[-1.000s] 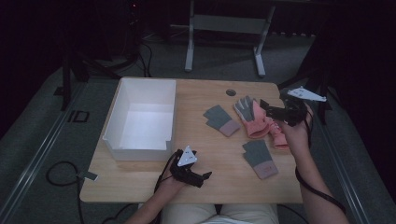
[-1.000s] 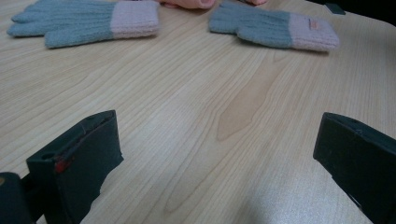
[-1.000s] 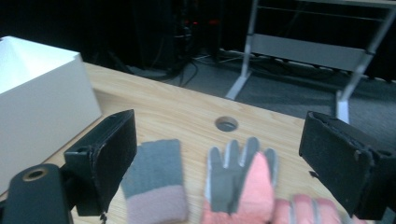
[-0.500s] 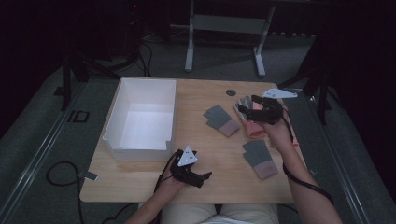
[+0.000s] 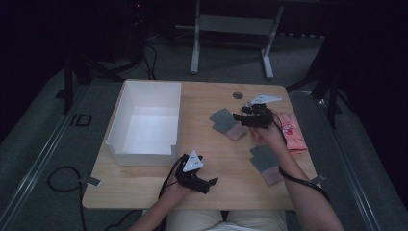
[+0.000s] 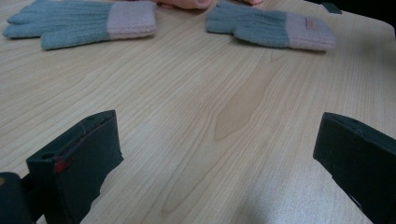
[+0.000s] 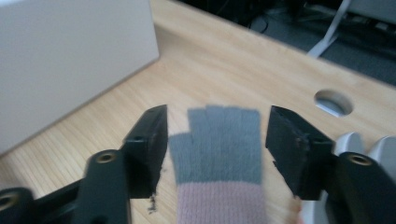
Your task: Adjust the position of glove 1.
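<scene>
Having swung in from the table's right edge, right gripper now hovering over the grey-and-pink glove near the centre, jaws spread either side. Probably lining up a pick. Left gripper resting open near the front edge.

We saw a light wooden table standing on grey carpeted floor in a dim room. Beyond the tongs, a pale metal desk frame stood in deep shadow, and black cables trailed left of them.
</scene>
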